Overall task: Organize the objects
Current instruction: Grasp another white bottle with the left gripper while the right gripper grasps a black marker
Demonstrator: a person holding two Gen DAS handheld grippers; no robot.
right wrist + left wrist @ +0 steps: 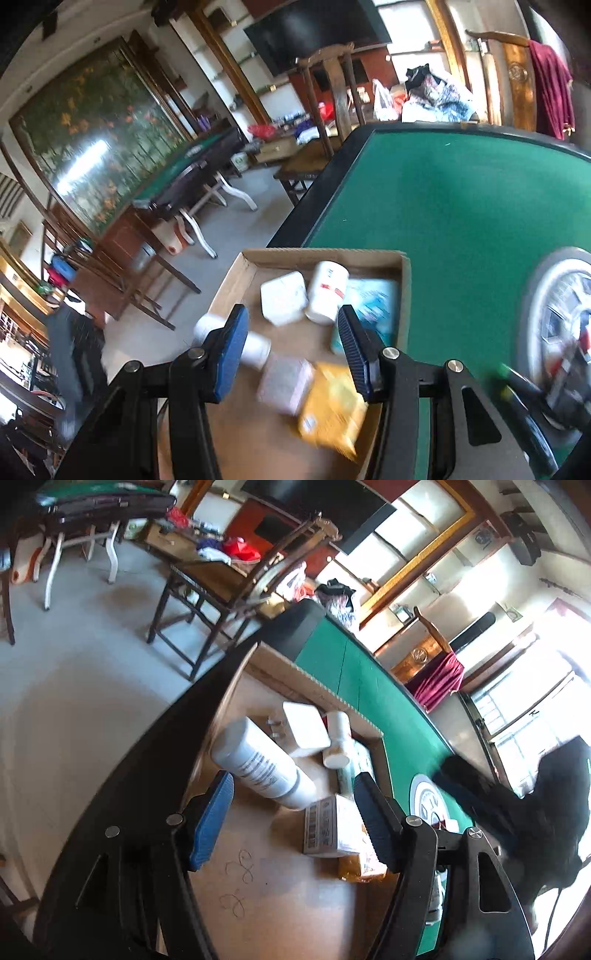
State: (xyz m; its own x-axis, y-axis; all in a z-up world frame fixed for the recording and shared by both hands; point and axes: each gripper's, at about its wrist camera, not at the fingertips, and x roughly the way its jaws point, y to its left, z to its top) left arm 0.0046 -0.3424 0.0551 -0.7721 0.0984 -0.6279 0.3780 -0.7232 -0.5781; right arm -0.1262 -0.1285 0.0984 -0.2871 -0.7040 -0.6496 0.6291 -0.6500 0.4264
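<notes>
Where a cardboard box (325, 258) sits at the edge of the green surface (461, 206), two white bottles (264, 764) (327, 291), a white charger (282, 297), a barcoded carton (328, 825) and a yellow packet (332, 406) are seen inside; their print is unreadable. The left gripper (291, 823) and right gripper (291, 354) are held above it, jaws spread and empty.

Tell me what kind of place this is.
Probably a mahjong parlour or home game room: a green felt table with a round centre console, a second green game table across the floor, plus wooden chairs and a wall-mounted TV.
</notes>
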